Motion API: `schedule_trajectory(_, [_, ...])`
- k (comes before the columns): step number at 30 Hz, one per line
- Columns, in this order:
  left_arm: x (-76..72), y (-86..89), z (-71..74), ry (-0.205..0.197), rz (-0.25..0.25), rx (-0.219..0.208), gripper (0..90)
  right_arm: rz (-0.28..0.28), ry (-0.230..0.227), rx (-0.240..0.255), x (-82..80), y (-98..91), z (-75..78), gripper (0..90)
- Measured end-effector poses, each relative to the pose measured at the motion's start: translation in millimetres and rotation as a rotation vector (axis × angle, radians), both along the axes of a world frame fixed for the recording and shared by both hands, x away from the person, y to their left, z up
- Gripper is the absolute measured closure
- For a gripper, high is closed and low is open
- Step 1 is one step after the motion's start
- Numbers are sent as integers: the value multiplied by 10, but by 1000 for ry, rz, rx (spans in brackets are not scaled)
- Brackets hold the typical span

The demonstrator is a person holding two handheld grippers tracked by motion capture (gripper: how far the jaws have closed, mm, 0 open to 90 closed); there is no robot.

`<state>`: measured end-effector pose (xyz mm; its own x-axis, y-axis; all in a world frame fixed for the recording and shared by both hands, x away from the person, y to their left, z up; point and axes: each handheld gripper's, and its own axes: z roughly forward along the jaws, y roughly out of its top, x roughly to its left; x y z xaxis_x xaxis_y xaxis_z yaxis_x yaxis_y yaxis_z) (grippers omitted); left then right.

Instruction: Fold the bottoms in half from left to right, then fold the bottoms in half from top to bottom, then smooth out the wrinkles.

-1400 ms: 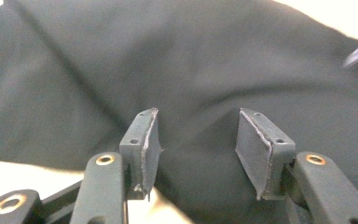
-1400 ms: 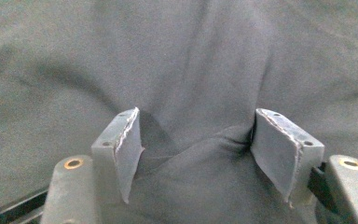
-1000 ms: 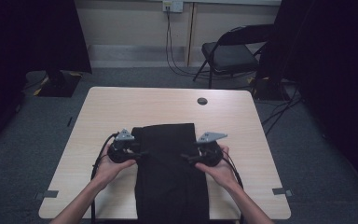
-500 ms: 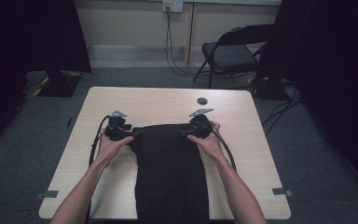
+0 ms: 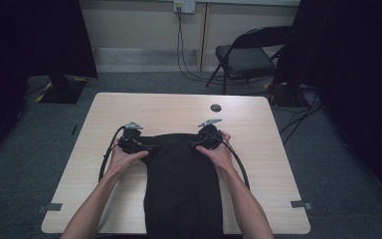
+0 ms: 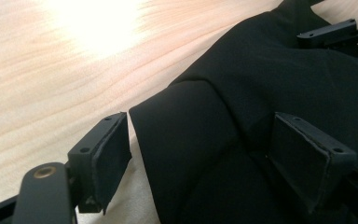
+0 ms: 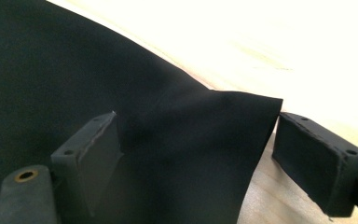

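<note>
The bench (image 5: 129, 107) is lying bare from 9 through 12 to 3 o'clock of the cloth (image 5: 181, 184), with open wood out to its far edge and both side edges. A small dark disc (image 5: 216, 107) is sitting alone near the far edge, at about 1 o'clock of the cloth and well apart from it. Beyond that edge, at 1 o'clock, a folding chair (image 5: 243, 57) is standing on the floor.

The cloth is lying along the middle of the bench, its near end hanging over the near edge at 6 o'clock and its far end folded over. The left claw (image 5: 146, 146) is sitting at the cloth's far left corner and the right claw (image 5: 195, 143) at its far right corner, each pointing inward.

The left claw's jaws have just been opening; they are now standing released, with the folded corner lying between them, clear of the left pad and reaching up to the right one. The right claw's jaws have likewise just been opening and are released, with a cloth corner between them, just short of the right pad.
</note>
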<state>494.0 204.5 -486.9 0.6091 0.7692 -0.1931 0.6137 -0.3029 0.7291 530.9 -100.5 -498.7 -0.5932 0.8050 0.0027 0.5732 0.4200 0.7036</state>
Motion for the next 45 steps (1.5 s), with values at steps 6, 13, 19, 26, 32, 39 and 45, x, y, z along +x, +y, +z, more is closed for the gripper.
schedule_trajectory(6, [-62,-116,-77,-26,-47,42,371,-3,-9,8,-48,57,28,357])
schedule_trajectory(13, [-24,-60,-85,-11,-51,-55,788,16,6,52,-69,141,55,777])
schedule_trajectory(19, [18,-46,-30,-7,-49,-88,813,12,26,120,-17,104,81,851])
schedule_trajectory(26, [72,-97,142,-47,-40,-79,816,-7,-7,164,28,-15,285,854])
schedule_trajectory(32, [150,-124,420,-99,-36,-96,816,-30,-60,209,79,-105,547,859])
schedule_trajectory(39, [304,-135,872,-189,-17,-124,817,-58,-138,276,198,-205,979,861])
schedule_trajectory(45, [335,-152,1242,-266,-12,-126,816,-65,-217,310,271,-280,1399,861])
